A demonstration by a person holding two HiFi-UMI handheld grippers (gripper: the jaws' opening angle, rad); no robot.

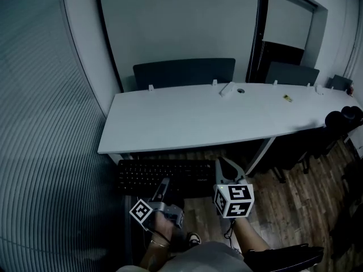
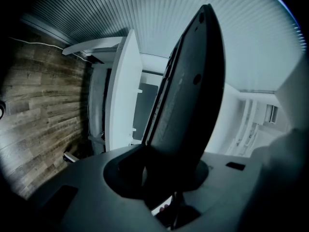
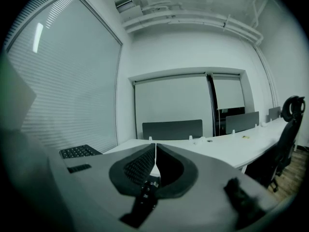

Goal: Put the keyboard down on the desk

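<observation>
**Long white surface (image 1: 187,123) ahead, keyboard (image 1: 164,175) not yet on it**

Dark partition panels stand along the far edge of the surface. A small white object lies near that edge, and a black office chair sits off the right end. Wood flooring shows below.

The black keyboard is in the air and roughly level, just short of the near edge towards the left corner, over the floor and not over the top. The left hand-held gripper (image 1: 163,187) is clamped on the keyboard's near long side, and its own view shows the board seated deep between the jaws. The right hand-held gripper (image 1: 226,169) sits just right of the keyboard with its jaws pressed together and nothing between them. It does not appear to touch the board.

The carry looks nearly done, but the set-down itself has not begun. The keyboard has yet to cross the near edge, come inward over bare top, settle flat and be released.
</observation>
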